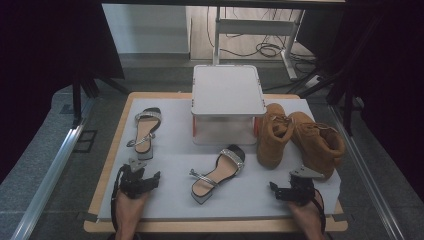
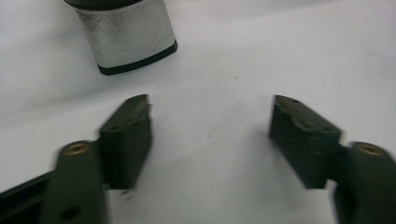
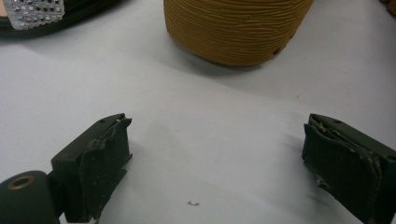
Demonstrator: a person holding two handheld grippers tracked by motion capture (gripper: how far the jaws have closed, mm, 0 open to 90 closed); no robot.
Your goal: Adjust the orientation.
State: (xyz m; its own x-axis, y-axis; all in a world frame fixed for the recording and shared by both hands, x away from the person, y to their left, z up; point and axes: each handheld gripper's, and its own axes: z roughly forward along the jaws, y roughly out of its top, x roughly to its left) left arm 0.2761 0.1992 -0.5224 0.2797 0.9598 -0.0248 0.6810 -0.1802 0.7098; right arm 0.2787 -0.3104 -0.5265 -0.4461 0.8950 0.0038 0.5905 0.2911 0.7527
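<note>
Two silver-strapped heeled sandals lie on the white mat: one sandal at the left, the other sandal in the middle. A pair of tan boots stands at the right. My left gripper rests on the mat just below the left sandal, open and with nothing between its jaws. In the left gripper view, my left gripper faces that sandal's silver block heel. My right gripper is open and holds nothing near the boots. In the right gripper view, my right gripper has a boot's toe just ahead.
A white lidded box stands at the back middle of the mat. The table's wooden edge runs under the person's hands. Dark curtains hang at both sides. A desk frame and cables are on the floor beyond.
</note>
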